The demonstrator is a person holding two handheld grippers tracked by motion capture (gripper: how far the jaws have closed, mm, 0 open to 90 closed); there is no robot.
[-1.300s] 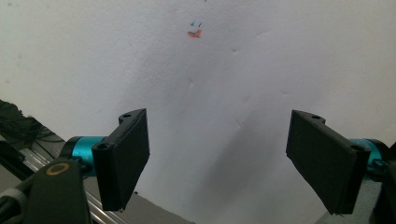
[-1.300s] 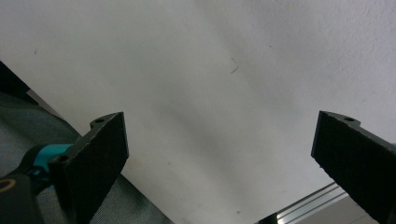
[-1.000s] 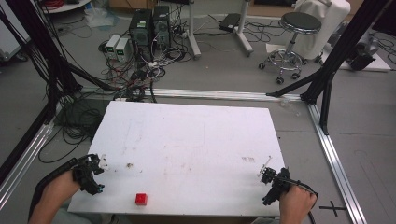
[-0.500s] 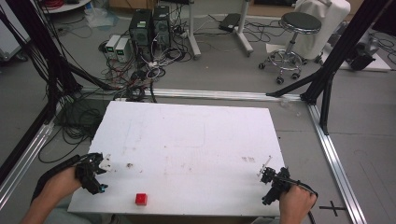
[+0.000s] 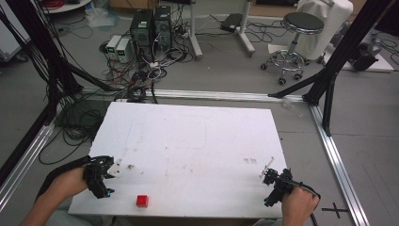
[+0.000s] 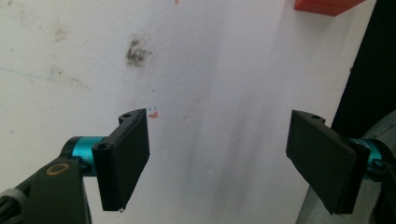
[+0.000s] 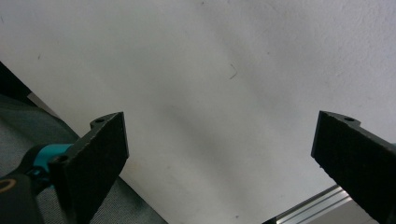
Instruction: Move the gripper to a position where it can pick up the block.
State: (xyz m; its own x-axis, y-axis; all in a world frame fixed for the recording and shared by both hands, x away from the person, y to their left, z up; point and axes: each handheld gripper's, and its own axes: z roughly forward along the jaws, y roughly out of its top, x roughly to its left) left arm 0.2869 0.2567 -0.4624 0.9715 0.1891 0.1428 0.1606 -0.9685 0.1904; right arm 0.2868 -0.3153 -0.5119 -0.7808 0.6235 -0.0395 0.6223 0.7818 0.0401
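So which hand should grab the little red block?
Left. The left gripper sits near the small red plastic block, fingers wide apart; the right gripper is across the white table.

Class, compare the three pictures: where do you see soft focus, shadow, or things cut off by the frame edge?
High view: evenly lit, slightly soft, table bright white. Left gripper view: grey shadow band between the jaws, red block cropped at the top edge. Right gripper view: the near jaws look soft, with faint shadow on the table.

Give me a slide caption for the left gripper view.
Open left claw above a stained white table, red block ahead.
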